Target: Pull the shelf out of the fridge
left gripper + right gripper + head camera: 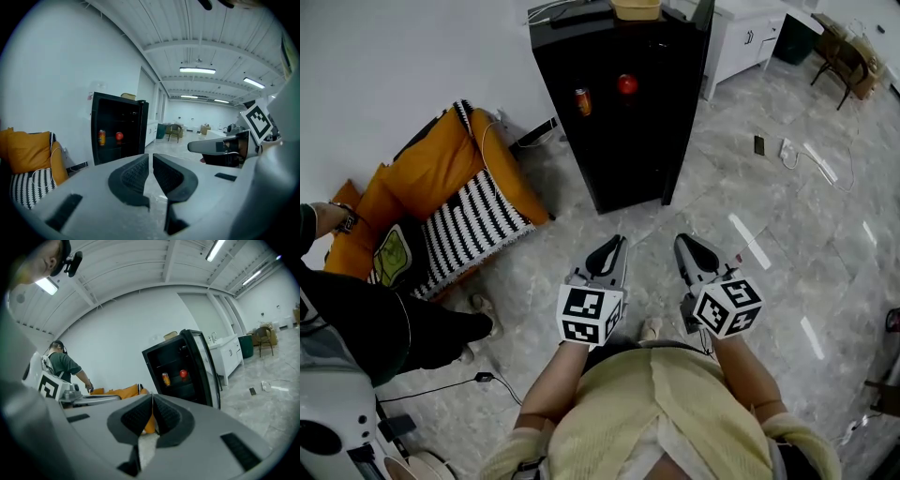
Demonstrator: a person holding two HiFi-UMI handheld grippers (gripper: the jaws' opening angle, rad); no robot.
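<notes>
**Shelf removal: nothing done yet, both grippers empty and well short of the fridge**

Nearest: the left gripper (614, 246), held out before the person's body. Its jaws were all but together, with a thin slit between the pads and nothing in it. Just beside it was the right gripper (686, 244), jaws clenched pad to pad and likewise empty. Both pointed toward the fridge across a stretch of bare marbled floor (741, 281).

Middle: the black fridge (628, 150), upright by the white wall and well apart from both grippers. Its door appeared to stand swung open in the right gripper view. The head view did not confirm this.

Inside: the shelf (175, 385), seated fully in the cabinet. It bore an orange can (582, 101) and a round red fruit (626, 84), side by side.

Status, as judged: no part of the task was completed. Left to do was closing the distance, opening a gripper, taking the shelf's front edge and drawing it out. The can and fruit looked liable to shift or tip on the way.
</notes>
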